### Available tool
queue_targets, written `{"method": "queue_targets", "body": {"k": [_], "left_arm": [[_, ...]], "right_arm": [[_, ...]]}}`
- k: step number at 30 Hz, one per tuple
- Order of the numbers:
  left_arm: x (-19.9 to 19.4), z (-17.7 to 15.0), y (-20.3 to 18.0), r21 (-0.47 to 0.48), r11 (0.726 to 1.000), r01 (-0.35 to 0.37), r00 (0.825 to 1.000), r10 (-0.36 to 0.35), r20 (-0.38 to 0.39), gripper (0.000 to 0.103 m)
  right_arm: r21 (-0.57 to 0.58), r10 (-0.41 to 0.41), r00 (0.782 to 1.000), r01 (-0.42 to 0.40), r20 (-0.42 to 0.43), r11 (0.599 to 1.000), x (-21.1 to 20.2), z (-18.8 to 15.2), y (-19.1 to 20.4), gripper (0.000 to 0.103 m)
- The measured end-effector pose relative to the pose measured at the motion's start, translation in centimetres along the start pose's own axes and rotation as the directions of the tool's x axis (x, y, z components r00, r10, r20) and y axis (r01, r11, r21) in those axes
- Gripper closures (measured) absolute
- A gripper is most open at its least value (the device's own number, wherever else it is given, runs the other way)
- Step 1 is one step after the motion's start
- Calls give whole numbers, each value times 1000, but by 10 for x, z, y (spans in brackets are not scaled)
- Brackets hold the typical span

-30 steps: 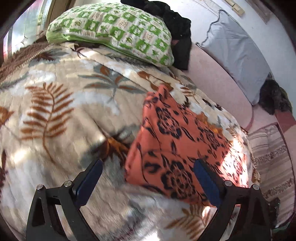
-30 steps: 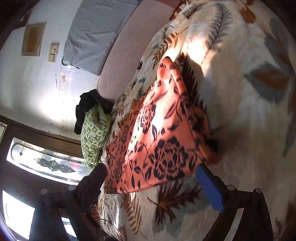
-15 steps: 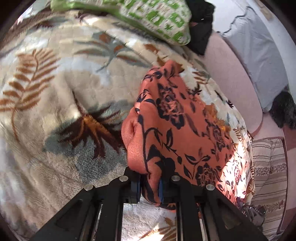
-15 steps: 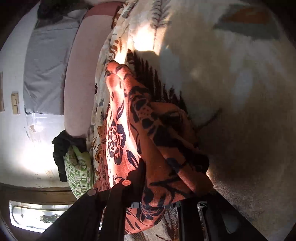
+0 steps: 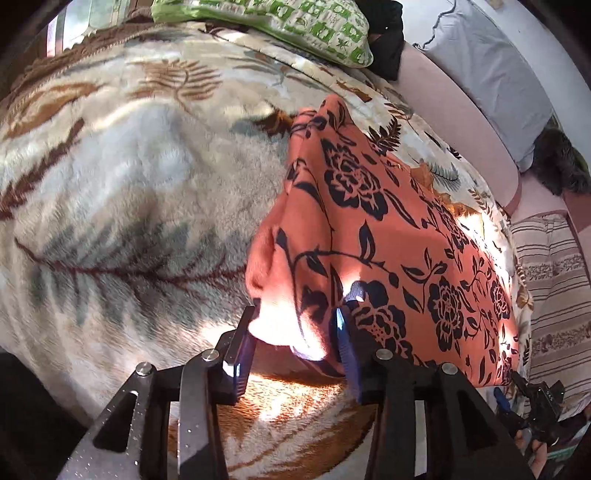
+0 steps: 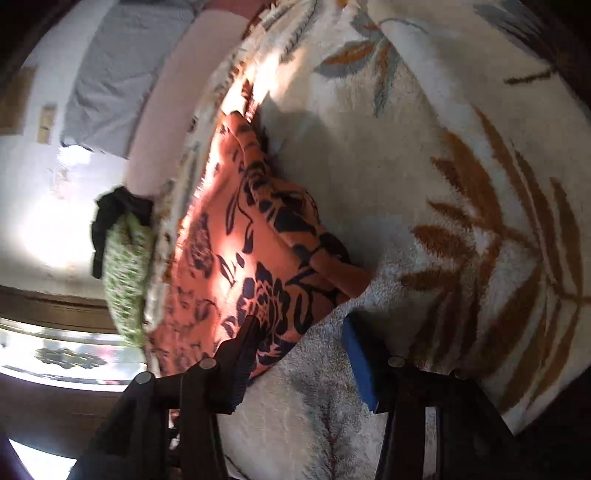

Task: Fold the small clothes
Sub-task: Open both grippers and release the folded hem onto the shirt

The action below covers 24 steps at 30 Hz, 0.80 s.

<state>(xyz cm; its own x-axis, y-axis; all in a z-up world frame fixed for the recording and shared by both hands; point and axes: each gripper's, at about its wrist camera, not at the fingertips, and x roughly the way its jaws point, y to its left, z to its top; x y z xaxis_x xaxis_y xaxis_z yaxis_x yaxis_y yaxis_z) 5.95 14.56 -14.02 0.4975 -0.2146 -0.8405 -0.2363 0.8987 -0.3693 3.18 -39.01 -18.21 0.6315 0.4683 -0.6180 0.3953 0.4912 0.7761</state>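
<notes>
Room: we see a sunlit bedroom with a white wall and a patterned glass window in a dark wooden frame.
Bed: we work over a fleecy cream blanket printed with brown and grey fern leaves, which covers the bed.
Head of the bed: a green-and-white pillow lies at the far edge of the blanket, with a black garment just behind it.
Far side: a pink sheet runs along the blanket's edge, and a grey pillow leans on the wall above it. A striped cloth lies past the blanket's right edge in the left wrist view.
Garment: the orange cloth with dark blue flowers lies on the blanket near its pink-sheet edge, folded over on itself, with a rounded fold along its left side in the left wrist view.
Left gripper: its jaws have just been opening and stand about half apart. The near corner of the orange cloth lies between them, brightly lit; we cannot tell whether the pads touch it.
Right gripper: its jaws have just been opening too, about half apart. The cloth's near corner rests against the left finger, while the blue pad stands clear over bare blanket.
</notes>
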Motion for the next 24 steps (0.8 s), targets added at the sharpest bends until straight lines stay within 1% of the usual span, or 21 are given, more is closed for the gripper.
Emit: {"method": "queue_targets", "body": {"k": [1, 2, 3, 4, 5, 6, 7, 8, 9, 11, 13, 15, 17, 20, 21, 22, 23, 24], "left_arm": [[-11, 7, -2, 16, 1000, -11, 999, 11, 45, 47], [-22, 15, -4, 35, 999, -9, 995, 5, 102, 43], [-31, 23, -6, 60, 998, -12, 989, 3, 150, 34], [-36, 32, -8, 84, 996, -21, 984, 5, 179, 29], [-37, 41, -9, 99, 995, -21, 981, 2, 194, 29], [-35, 51, -9, 113, 994, -7, 981, -15, 193, 29], [-30, 61, -10, 137, 991, 10, 984, -34, 175, 29], [-24, 70, -12, 164, 986, 10, 987, -37, 159, 29], [-18, 79, -15, 190, 982, 8, 988, -37, 153, 29], [-7, 94, -22, 241, 971, 0, 988, -38, 151, 29], [3, 106, -29, 263, 964, 22, 991, -56, 122, 29], [16, 120, -38, 268, 963, 26, 993, -56, 107, 29], [28, 127, -47, 286, 957, 49, 993, -77, 89, 29], [51, 138, -60, 300, 954, 27, 997, -49, 67, 29], [59, 141, -62, 297, 955, 19, 998, -38, 58, 36], [67, 143, -63, 295, 955, 6, 999, -20, 46, 53], [75, 145, -64, 295, 956, -16, 999, 7, 31, 64], [83, 145, -64, 292, 955, -49, 999, 44, 22, 84]], "right_arm": [[-13, -27, 999, 27, 24, 1000, -9, 3, 0, 46], [-45, -48, 996, 51, 70, 998, -20, 7, 6, 37], [-79, -49, 992, 59, 115, 995, -31, 11, 14, 34], [-113, -44, 989, 61, 143, 992, -38, 18, 22, 33], [-148, -38, 988, 60, 148, 987, -42, 26, 32, 33], [-183, -33, 990, 59, 138, 981, -42, 36, 42, 33], [-218, -28, 992, 55, 125, 974, -38, 46, 53, 33], [-261, -23, 993, 52, 112, 964, -32, 56, 64, 33], [-307, -28, 994, 59, 104, 950, -26, 67, 73, 33], [-374, -69, 993, 101, 100, 922, -8, 87, 90, 33], [-393, -84, 995, 100, 58, 914, 10, 106, 97, 33], [-404, -100, 995, 104, 30, 909, 28, 118, 103, 33], [-422, -127, 991, 128, 31, 898, 38, 124, 105, 33], [-440, -141, 990, 135, 18, 888, 49, 130, 105, 33], [-446, -151, 988, 147, 27, 883, 52, 133, 107, 33], [-454, -164, 986, 159, 30, 877, 57, 137, 108, 33], [-462, -172, 985, 164, 25, 871, 63, 140, 109, 33], [-468, -188, 982, 176, 20, 866, 70, 143, 110, 33]]}}
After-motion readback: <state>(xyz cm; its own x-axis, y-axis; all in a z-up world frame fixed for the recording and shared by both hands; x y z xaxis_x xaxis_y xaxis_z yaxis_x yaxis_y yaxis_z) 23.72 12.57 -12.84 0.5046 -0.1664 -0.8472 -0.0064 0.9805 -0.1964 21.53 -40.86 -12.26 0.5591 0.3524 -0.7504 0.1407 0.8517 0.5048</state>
